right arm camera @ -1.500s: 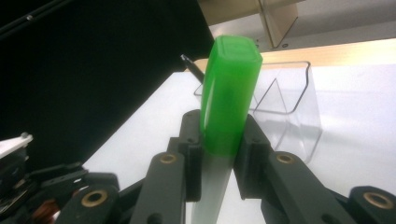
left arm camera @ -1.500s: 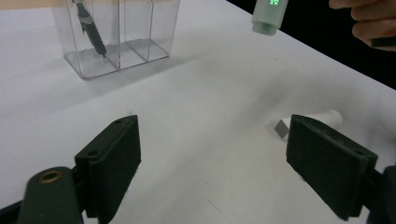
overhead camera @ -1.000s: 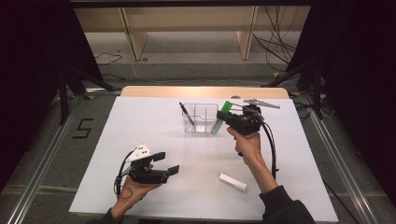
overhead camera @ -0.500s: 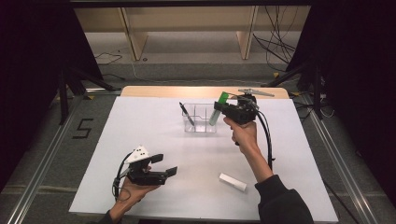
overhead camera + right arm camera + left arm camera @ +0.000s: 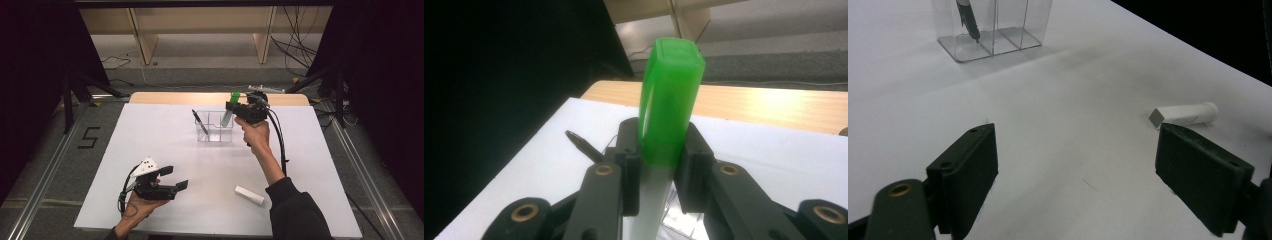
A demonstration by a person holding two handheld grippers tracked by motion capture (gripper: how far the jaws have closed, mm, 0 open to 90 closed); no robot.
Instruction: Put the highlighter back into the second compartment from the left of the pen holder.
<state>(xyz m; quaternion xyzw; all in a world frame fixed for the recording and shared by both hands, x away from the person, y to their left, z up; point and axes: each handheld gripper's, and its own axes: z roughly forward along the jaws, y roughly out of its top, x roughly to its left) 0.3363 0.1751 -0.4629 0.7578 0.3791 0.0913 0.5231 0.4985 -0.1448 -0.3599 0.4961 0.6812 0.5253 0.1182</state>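
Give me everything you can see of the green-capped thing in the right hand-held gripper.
The green-capped tube has a translucent bright green plastic cap with a squarish flat top and a pale, whitish body below it. The right hand-held gripper is shut on it, jaws pressing just under the cap from both sides. It is held cap-up, slightly tilted, in the air above the clear organizer, its lower end over a compartment. Nothing else touches it.

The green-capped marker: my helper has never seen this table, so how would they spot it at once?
Find the white table, then the clear organizer near its far edge. Just above its right side, the right tool grips the green-capped marker, tilted, cap up. The black pen stands in the organizer and the white tube lies flat near the front; neither is held nor green.
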